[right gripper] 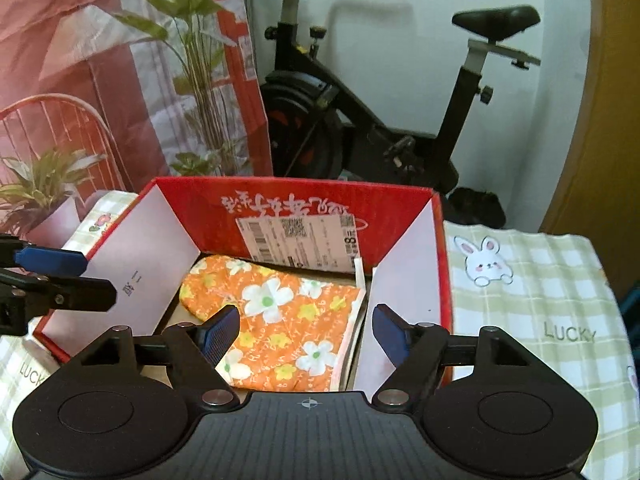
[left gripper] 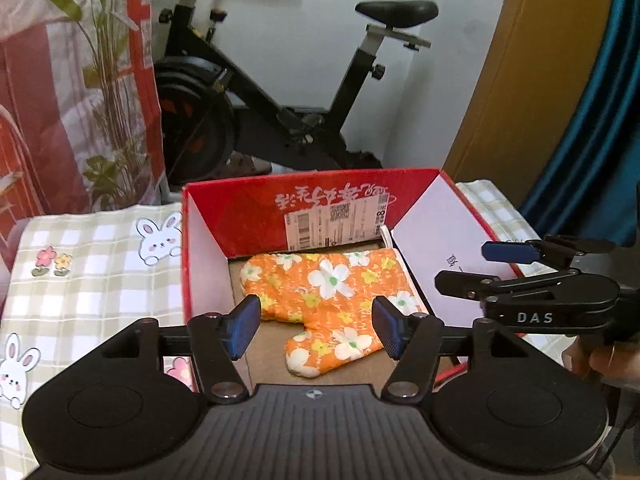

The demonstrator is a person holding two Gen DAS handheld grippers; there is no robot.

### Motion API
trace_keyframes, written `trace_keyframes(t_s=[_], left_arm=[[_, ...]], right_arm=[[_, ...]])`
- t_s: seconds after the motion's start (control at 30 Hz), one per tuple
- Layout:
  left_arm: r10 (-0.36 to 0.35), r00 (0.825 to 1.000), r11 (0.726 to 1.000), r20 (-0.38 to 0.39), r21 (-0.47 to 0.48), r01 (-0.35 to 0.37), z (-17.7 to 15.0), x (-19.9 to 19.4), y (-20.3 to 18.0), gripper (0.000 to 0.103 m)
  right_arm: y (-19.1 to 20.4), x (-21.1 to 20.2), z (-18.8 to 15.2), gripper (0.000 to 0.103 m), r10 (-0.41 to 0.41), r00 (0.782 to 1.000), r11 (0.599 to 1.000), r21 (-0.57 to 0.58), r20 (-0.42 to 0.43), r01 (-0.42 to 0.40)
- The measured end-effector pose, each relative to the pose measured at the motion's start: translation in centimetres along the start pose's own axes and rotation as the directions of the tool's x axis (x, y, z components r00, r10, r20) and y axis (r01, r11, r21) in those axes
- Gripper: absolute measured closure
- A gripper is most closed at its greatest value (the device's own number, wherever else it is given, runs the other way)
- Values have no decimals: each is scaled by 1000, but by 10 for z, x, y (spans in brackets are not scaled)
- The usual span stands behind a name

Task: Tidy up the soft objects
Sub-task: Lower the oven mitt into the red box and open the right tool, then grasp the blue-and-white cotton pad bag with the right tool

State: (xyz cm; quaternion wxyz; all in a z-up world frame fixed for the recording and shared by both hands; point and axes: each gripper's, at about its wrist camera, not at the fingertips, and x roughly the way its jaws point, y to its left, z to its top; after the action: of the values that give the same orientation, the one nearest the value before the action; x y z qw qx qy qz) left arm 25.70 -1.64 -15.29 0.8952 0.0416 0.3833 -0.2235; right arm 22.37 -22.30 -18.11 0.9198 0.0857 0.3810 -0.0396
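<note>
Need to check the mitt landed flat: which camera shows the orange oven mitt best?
Left wrist view: the orange oven mitt lies whole in the red box, thumb included. Right wrist view shows the mitt with its near end cut off behind the gripper.

The oven mitt's (right gripper: 288, 328) near end is hidden behind the right claw (right gripper: 306, 336).

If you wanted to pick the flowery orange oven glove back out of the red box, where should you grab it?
Probably the wide cuff end of the orange flowered fabric oven mitt, coming straight down from above. It lies flat on the floor of the red cardboard box, whose walls block any sideways approach, and the straight cuff edge by the right wall gives the tongs something to pinch.
</note>
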Motion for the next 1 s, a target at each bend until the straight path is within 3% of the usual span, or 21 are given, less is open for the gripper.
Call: trace_keyframes(t_s=[0.23, 0.4, 0.5, 0.67, 0.83, 0.93, 1.0], left_arm=[[-21, 989, 1000, 145, -1, 21, -28, -45, 1, 40], [31, 976, 999, 215, -39, -23, -53, -64, 7, 37], [31, 967, 999, 252, -34, -24, -66, -72, 8, 18], [27, 958, 996, 287, -89, -2, -83, -77, 12, 3], [36, 957, 996, 289, -91, -10, -92, -73, 10, 0], [-7, 974, 996, 227, -84, 27, -94, -65, 11, 0], [-13, 973, 996, 231, -84, 33, -99, -63, 11, 0]], right_arm=[[-7, -47, -21, 0, 10, 986, 1000, 20, 164, -13], [-4, -72, -40, 0, -9, 970, 1000, 16, 244, 5], [0, -78, -49, 0, -15, 968, 999, 31, 252, 7], [8, -86, -69, 0, -10, 954, 1000, 31, 300, 1], [19, -92, -87, 0, 10, 949, 1000, 7, 315, -13], [25, -93, -94, 0, 17, 950, 1000, -8, 311, -15], [28, -93, -99, 0, 21, 953, 1000, -18, 303, -16]])
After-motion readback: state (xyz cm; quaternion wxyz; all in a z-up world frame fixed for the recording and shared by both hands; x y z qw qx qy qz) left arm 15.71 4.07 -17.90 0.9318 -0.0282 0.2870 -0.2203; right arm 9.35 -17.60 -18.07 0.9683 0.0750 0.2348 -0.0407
